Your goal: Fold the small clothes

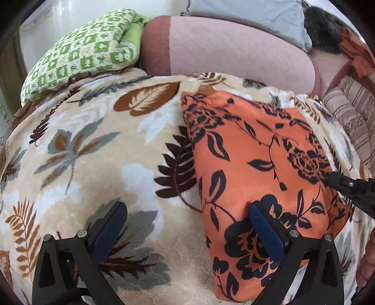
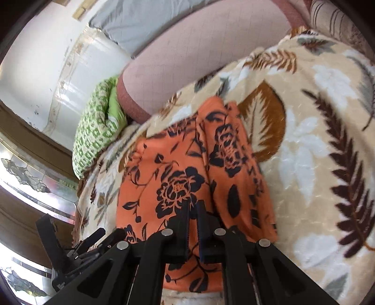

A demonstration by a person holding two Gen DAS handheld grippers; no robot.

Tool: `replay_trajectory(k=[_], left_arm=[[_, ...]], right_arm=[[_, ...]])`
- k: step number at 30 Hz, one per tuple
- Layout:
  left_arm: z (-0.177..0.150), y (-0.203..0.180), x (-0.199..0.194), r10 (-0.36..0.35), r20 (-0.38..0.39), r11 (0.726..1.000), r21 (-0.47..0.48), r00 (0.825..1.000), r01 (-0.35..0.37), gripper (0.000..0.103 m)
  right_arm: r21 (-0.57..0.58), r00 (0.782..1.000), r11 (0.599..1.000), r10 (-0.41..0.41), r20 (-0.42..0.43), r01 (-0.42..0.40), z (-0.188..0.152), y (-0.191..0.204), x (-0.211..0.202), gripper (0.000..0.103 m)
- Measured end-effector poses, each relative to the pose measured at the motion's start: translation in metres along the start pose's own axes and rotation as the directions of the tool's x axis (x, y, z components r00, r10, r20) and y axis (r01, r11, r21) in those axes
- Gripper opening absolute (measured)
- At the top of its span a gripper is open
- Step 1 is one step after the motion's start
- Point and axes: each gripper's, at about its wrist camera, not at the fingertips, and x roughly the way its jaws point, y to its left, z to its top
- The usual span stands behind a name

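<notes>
An orange garment with black flowers (image 1: pixel 253 154) lies folded on a beige leaf-print blanket (image 1: pixel 98 145). My left gripper (image 1: pixel 187 211) is open above the garment's near left edge; its right blue pad (image 1: pixel 264 232) is over the cloth, its left pad over the blanket. In the right wrist view my right gripper (image 2: pixel 193 204) is shut on a fold of the orange garment (image 2: pixel 178 169). The right gripper's tip also shows in the left wrist view (image 1: pixel 337 179) at the garment's right edge.
A green checked pillow (image 1: pixel 82 51) and a pink bolster (image 1: pixel 225 47) lie at the back of the bed. A grey pillow (image 1: pixel 253 16) sits behind them. A striped cushion (image 1: pixel 351 117) is at the right. A white wall (image 2: pixel 35 58) and a glass door (image 2: pixel 28 178) are left.
</notes>
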Motion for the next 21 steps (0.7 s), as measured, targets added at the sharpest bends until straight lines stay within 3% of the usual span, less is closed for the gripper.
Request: replay_trajectory(k=[3, 8, 14, 17, 21], left_arm=[[-0.002, -0.004, 0.005, 0.013, -0.005, 0.999, 0.030, 1.000, -0.013, 0.103], [0.002, -0.001, 0.004, -0.012, -0.007, 1.000, 0.016, 1.000, 0.012, 0.103], [0.019, 0.006, -0.008, -0.052, 0.058, 0.998, -0.017, 0.997, 0.053, 0.103], [0.024, 0.005, 0.002, -0.064, 0.032, 0.998, -0.017, 0.997, 0.065, 0.103], [0.019, -0.010, 0.029, -0.094, -0.084, 0.994, 0.042, 0.992, 0.098, 0.103]], right_arm=[[-0.002, 0.997, 0.997, -0.072, -0.034, 0.072, -0.001, -0.003, 0.018, 0.008], [0.007, 0.999, 0.999, -0.040, 0.007, 0.039, 0.006, 0.002, 0.013, 0.008], [0.018, 0.997, 1.000, 0.011, 0.078, -0.012, 0.020, 0.011, 0.008, 0.008], [0.018, 0.997, 1.000, 0.023, 0.073, -0.024, 0.024, 0.017, 0.015, 0.008], [0.004, 0.997, 0.998, -0.067, -0.028, 0.067, 0.022, 0.015, 0.048, 0.008]])
